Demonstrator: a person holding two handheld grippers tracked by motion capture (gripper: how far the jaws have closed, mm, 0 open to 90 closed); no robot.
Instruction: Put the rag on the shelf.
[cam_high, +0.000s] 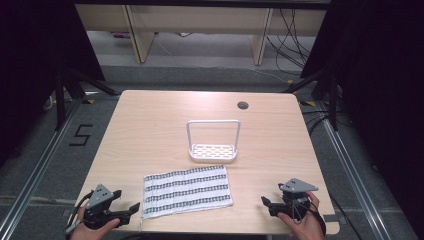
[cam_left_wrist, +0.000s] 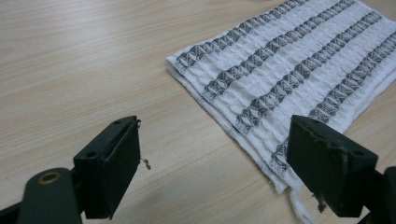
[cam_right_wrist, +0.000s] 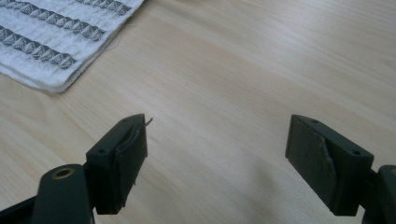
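Observation:
A folded white towel with dark patterned stripes (cam_high: 187, 191) lies flat near the table's front edge. Behind it stands a white rack with a tall loop handle (cam_high: 213, 141) and a perforated base. My left gripper (cam_high: 125, 202) rests at the front left, open, its jaws pointing at the towel's left edge; in the left gripper view the towel (cam_left_wrist: 289, 74) lies just ahead and to the right of the gripper (cam_left_wrist: 212, 165). At the front right, my right gripper (cam_high: 267, 205) is open and empty; in the right gripper view the towel's corner (cam_right_wrist: 60, 42) lies ahead and left of the gripper (cam_right_wrist: 217, 161).
The light wooden table (cam_high: 150, 125) has a round cable hole (cam_high: 243, 105) at the back right. Dark curtains stand at both sides, with wooden furniture legs and loose cables on the floor behind the table.

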